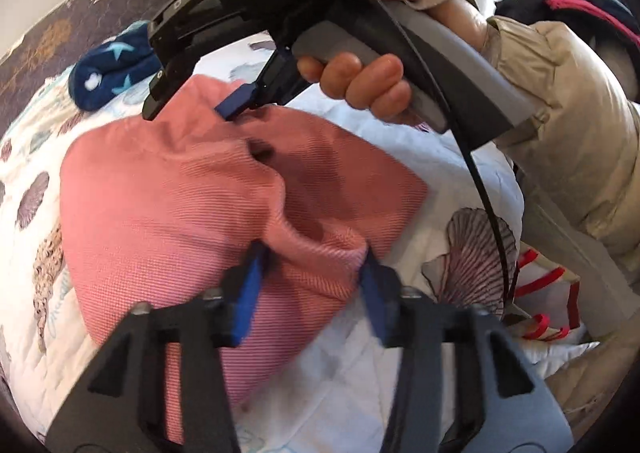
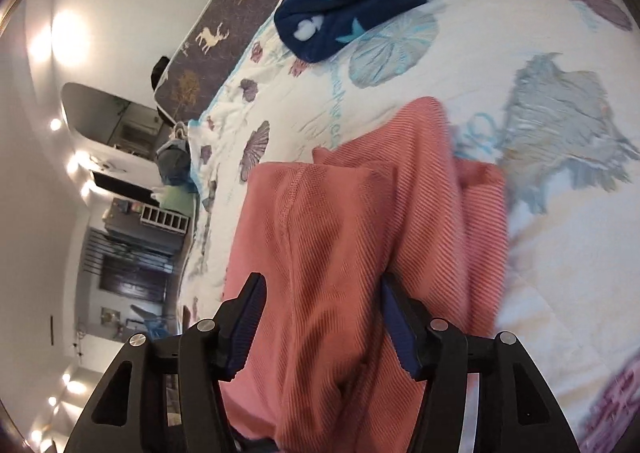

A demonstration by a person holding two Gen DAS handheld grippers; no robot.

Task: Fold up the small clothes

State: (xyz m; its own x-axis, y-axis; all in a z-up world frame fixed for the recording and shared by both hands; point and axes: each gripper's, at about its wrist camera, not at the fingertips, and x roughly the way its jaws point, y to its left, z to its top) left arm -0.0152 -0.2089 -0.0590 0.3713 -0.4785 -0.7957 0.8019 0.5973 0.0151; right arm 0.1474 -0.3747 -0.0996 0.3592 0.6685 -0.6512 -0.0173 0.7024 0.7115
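Note:
A pink ribbed garment (image 1: 160, 193) lies crumpled on the white shell-print bedspread (image 1: 400, 141). In the left wrist view my left gripper (image 1: 312, 281) has its blue pads pressed on either side of a raised fold at the garment's near edge. My right gripper (image 1: 192, 109), held by a hand (image 1: 360, 81) in a beige sleeve, touches the far edge of the cloth with its jaws apart. In the right wrist view the right gripper (image 2: 322, 285) stands wide open, with the pink garment (image 2: 340, 213) running loosely between its pads.
A folded navy fleece piece with stars (image 2: 348, 1) lies further up the bed (image 2: 540, 253). A dark blanket with deer figures (image 2: 224, 13) borders the spread. A red-trimmed item (image 1: 548, 293) sits at the right edge. Room furniture shows beyond the bed's side.

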